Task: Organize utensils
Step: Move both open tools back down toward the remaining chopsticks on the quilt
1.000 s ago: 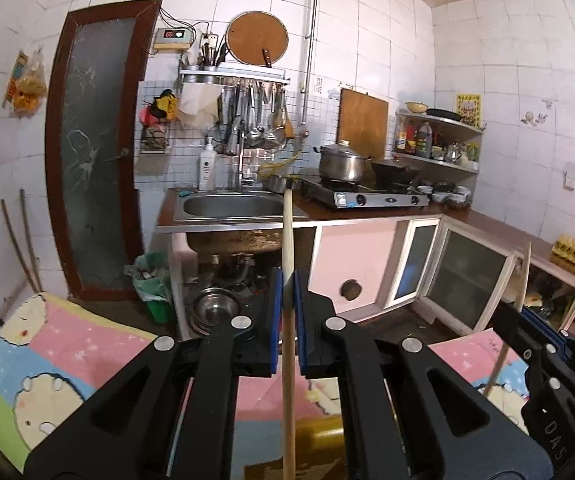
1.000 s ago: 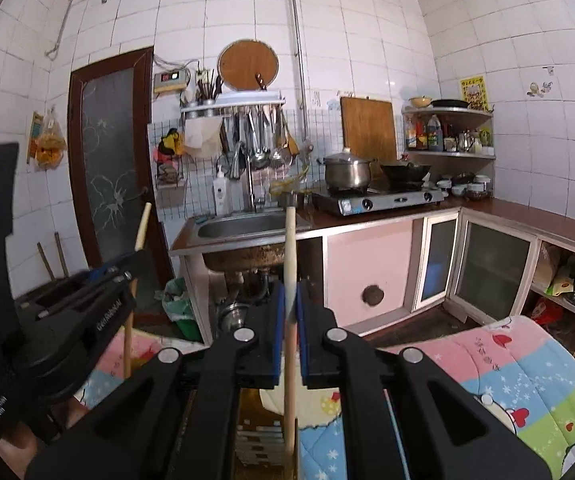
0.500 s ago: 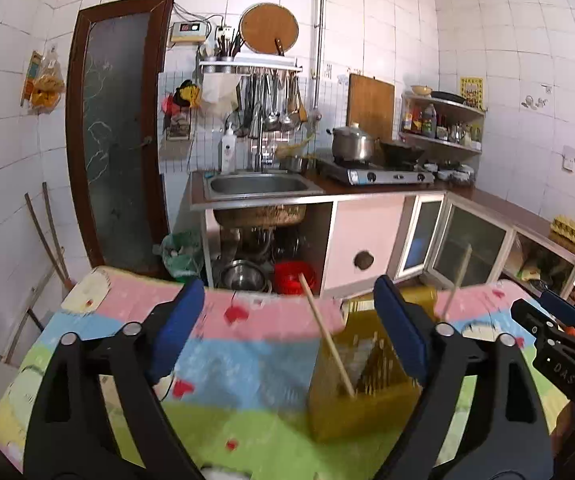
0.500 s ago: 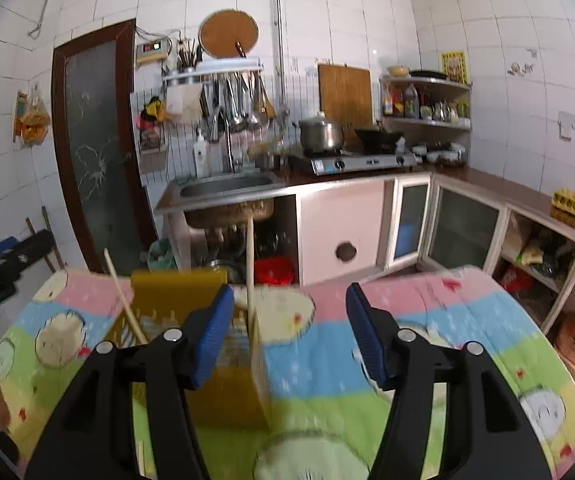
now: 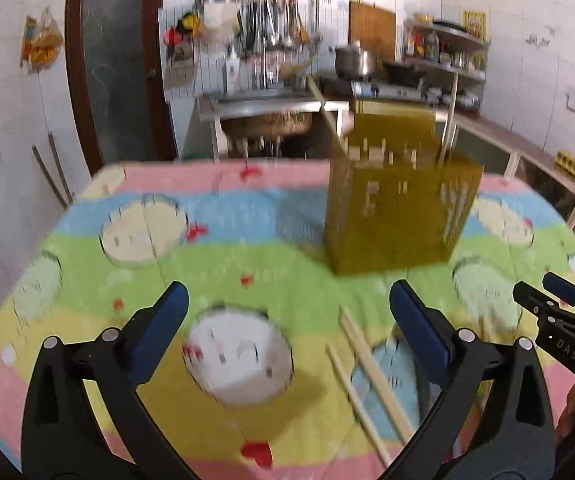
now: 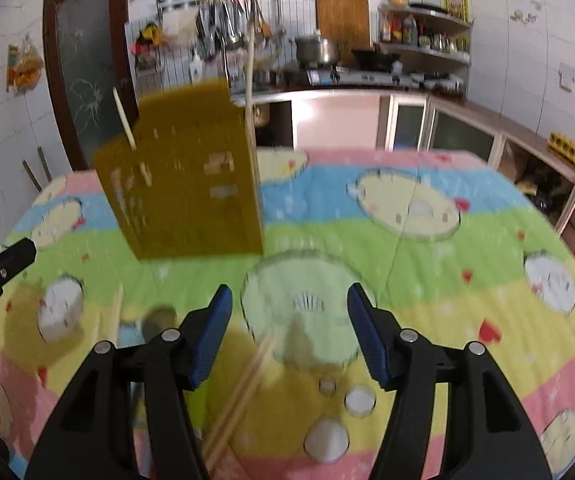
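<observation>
Chopsticks, pale wood: two stand tilted in the yellow-brown slotted holder (image 5: 395, 208), one (image 5: 325, 114) leaning at its left corner, one (image 5: 451, 108) near-upright at its right. Two more (image 5: 371, 372) lie side by side on the cartoon-print cloth (image 5: 147, 236) of the bench, in front of the holder. The left gripper (image 5: 287, 332) hangs before the holder, jaws opening wide, empty, the loose pair just inside its right finger. The right gripper (image 6: 287, 332) is parted, empty, above blurred chopsticks (image 6: 239, 396).

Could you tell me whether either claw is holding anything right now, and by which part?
Nothing is held: the left claw, opening, and right claw are both empty.
</observation>
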`<action>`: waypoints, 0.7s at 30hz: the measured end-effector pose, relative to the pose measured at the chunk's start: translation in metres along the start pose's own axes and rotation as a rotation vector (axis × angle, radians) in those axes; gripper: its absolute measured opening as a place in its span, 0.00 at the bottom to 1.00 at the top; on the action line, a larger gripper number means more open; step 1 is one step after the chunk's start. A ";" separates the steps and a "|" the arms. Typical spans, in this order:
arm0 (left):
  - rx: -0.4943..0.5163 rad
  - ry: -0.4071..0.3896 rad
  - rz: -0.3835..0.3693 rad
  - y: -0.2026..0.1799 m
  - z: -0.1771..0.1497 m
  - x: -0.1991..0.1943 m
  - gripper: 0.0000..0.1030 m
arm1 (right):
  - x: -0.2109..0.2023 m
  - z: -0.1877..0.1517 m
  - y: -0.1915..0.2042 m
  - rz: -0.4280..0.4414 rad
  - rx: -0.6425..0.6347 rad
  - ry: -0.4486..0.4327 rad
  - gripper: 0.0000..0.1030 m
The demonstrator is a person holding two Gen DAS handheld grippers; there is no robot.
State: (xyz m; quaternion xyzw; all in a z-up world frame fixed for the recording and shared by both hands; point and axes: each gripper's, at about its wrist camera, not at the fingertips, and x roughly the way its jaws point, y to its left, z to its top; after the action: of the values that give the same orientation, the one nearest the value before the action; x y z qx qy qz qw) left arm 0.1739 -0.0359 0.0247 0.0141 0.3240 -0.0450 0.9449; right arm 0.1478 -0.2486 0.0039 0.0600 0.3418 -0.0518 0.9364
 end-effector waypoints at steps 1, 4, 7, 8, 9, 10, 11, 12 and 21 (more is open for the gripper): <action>-0.007 0.015 0.002 0.000 -0.005 0.003 0.95 | 0.003 -0.007 -0.001 -0.005 0.001 0.015 0.58; -0.009 0.060 0.015 0.001 -0.021 0.014 0.95 | 0.012 -0.021 -0.001 -0.023 0.007 0.051 0.58; 0.013 0.082 0.031 -0.005 -0.030 0.022 0.95 | 0.018 -0.028 -0.003 -0.024 0.021 0.079 0.58; 0.019 0.095 0.037 -0.006 -0.033 0.026 0.95 | 0.021 -0.031 -0.004 -0.020 0.027 0.090 0.58; 0.019 0.107 0.042 -0.008 -0.036 0.029 0.95 | 0.024 -0.032 -0.003 -0.017 0.030 0.101 0.58; 0.018 0.119 0.044 -0.008 -0.038 0.032 0.95 | 0.027 -0.033 -0.003 -0.015 0.029 0.112 0.58; 0.016 0.138 0.042 -0.009 -0.041 0.037 0.95 | 0.028 -0.033 -0.001 -0.015 0.028 0.116 0.58; 0.013 0.147 0.042 -0.009 -0.042 0.040 0.95 | 0.028 -0.034 -0.001 -0.016 0.026 0.118 0.58; -0.019 0.232 0.036 -0.004 -0.051 0.062 0.95 | 0.033 -0.035 0.001 -0.008 0.043 0.143 0.58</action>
State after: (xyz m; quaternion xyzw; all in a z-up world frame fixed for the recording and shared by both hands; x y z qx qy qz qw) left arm 0.1909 -0.0420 -0.0536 0.0160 0.4315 -0.0229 0.9017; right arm 0.1503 -0.2446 -0.0438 0.0822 0.4071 -0.0584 0.9078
